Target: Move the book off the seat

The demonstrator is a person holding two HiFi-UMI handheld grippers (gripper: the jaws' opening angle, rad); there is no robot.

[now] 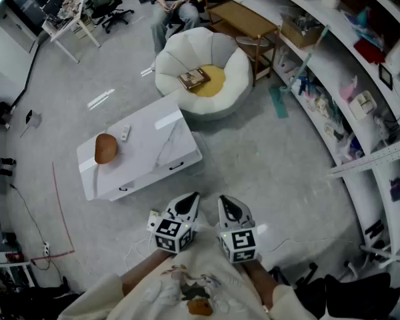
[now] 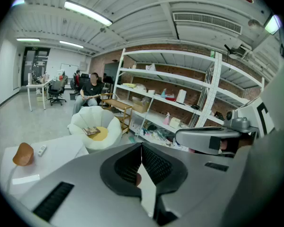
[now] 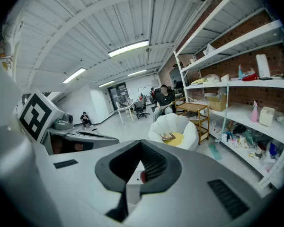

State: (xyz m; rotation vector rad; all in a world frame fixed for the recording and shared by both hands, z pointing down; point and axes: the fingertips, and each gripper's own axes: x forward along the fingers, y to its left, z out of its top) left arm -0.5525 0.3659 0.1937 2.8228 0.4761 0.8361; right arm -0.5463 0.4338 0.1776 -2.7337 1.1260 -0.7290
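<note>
Both the left claw (image 1: 190, 200) and right claw (image 1: 227, 204) are closed, empty; the book (image 1: 194, 79) lies on the seat (image 1: 239, 64) well ahead, so approaching and opening likely come next.

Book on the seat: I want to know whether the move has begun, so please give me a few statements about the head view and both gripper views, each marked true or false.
1. The book lies on the yellow cushion of the white seat. True.
2. The left gripper is shut on the book. False: its jaws are together on nothing, close to the person's body, with the white table between it and the seat.
3. The right gripper has its jaws together with nothing held. True.
4. The remote lies on the seat. False: it lies on the white table, beside the brown object.
</note>
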